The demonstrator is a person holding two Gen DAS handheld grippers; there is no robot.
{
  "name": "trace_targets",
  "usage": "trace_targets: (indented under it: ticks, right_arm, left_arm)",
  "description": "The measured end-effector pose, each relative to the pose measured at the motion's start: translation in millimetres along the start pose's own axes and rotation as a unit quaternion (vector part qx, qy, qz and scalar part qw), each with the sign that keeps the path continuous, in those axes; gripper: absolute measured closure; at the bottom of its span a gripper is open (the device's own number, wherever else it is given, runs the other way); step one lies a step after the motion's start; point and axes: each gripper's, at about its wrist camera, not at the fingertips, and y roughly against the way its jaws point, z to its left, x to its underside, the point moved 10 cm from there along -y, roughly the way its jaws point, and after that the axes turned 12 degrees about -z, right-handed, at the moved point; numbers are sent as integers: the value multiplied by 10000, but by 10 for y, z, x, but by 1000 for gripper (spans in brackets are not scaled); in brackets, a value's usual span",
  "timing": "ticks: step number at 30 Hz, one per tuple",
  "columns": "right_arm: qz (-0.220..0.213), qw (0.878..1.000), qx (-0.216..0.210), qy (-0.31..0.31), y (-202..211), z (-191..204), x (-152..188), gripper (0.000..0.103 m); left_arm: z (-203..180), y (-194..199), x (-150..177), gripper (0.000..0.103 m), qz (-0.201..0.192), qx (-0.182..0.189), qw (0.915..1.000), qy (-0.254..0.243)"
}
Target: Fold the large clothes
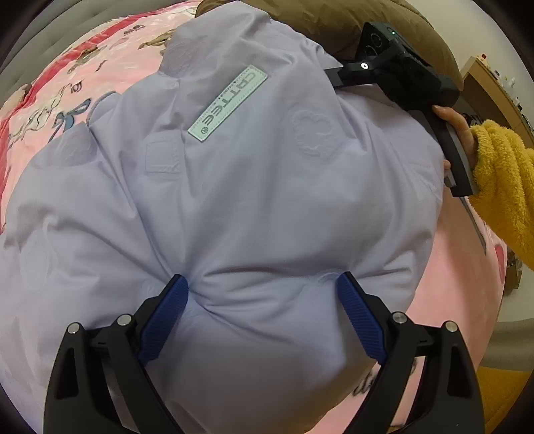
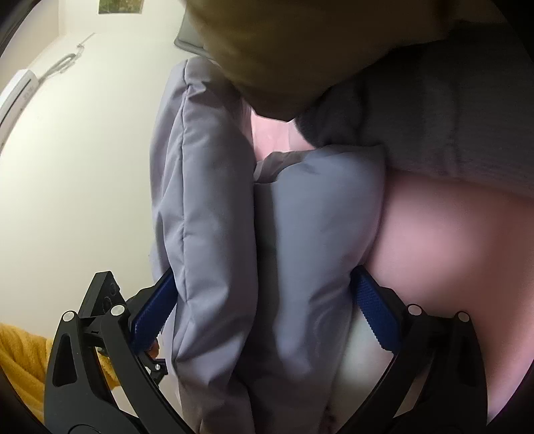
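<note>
A large lilac padded jacket (image 1: 253, 173) with a pale green label lies bunched on a pink printed bedspread (image 1: 66, 83). My left gripper (image 1: 263, 283) presses into a puffy fold of the jacket, its blue pads squeezing the fabric between them. My right gripper (image 1: 337, 78) shows in the left wrist view at the jacket's far right edge, its fingertips hidden under the fabric. In the right wrist view my right gripper (image 2: 263, 277) clamps a thick doubled fold of the jacket (image 2: 233, 233), lifted off the bed.
A brown garment or cushion (image 1: 333, 20) lies behind the jacket. A grey blanket (image 2: 434, 100) is at the right of the right wrist view. A wooden shelf (image 1: 494, 86) stands at the far right. A white wall (image 2: 83, 167) with an air conditioner is behind.
</note>
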Motion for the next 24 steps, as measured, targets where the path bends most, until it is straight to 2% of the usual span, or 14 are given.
trace_targets:
  ticks: [4,7,11,13,14,15,17,20,22,24]
  right_arm:
    - [57,9984,347,444,-55,177,62,7]
    - [188,9931,952,663,-202,105,98,7]
    - [322,9948,860,443,-306,39,68,7]
    - [315,9944,902,460,-314,128,98,19]
    - [242,9940,915,551,-296,232,102,35]
    - [194,9934,941,624,-273,319,110,47]
    - [73,9907,1157,714,-218,508,130,56]
    - [-83,9802,1573,1198,-167,828,188,60]
    - [-120,9647,2030,1676,-137,959,249,61]
    - [-109,9596,2323,1582,-46,905,284,64]
  left_arm:
    - [20,-22,0,11,-65,-4,9999,80]
    - [38,-12,-3,11,-163,10,9998,105]
    - [39,-10,-10,11,-226,20,9996,170]
    - [36,-10,7,11,-267,34,9995,188]
    - [35,-10,3,11,-287,46,9994,205]
    - [39,-11,1,11,-314,74,9992,244]
    - [12,8,5,9,-367,104,9989,291]
    - [12,78,-43,9,-488,-19,9980,408]
    - [21,231,-108,11,-742,-77,9953,611]
    - [120,538,-113,11,-1100,-305,9893,913]
